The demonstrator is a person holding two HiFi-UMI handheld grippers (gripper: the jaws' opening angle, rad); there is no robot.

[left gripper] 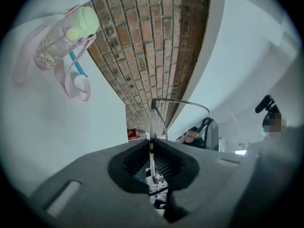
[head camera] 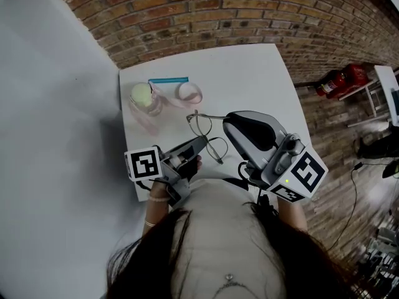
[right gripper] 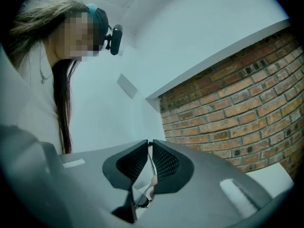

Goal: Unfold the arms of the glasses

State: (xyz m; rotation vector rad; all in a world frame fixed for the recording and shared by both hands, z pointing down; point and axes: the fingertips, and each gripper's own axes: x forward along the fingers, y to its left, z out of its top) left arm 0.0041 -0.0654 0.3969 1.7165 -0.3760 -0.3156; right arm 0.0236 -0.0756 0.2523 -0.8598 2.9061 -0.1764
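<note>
A pair of thin metal wire-rimmed glasses point(head camera: 202, 124) is being held just above the white square surface point(head camera: 249, 73), near the centre of the head view, between the two tools. The left tool point(head camera: 201, 143) is being reached in from the lower left, and in the left gripper view its jaws point(left gripper: 151, 144) are being pressed together on the wire rim of the glasses point(left gripper: 153, 127). The rim is standing upright above the jaw tips, with one arm curving off toward the right of that frame.

The right tool point(head camera: 227, 118) is being brought in from the lower right. In the right gripper view its jaws point(right gripper: 148, 144) are being closed on a thin piece of the glasses point(right gripper: 151, 167), probably one arm, though only a short stretch is being shown there.

Toward the upper left of the surface, a clear plastic bottle with a pale green lid point(head camera: 146, 98) is being left lying on its side, well apart from the glasses. A pale pink strap point(head camera: 187, 94) is looping out beside it, and a blue straw point(head camera: 168, 80) is lying just above. A red brick wall point(head camera: 218, 11) is filling the top of the head view.
</note>
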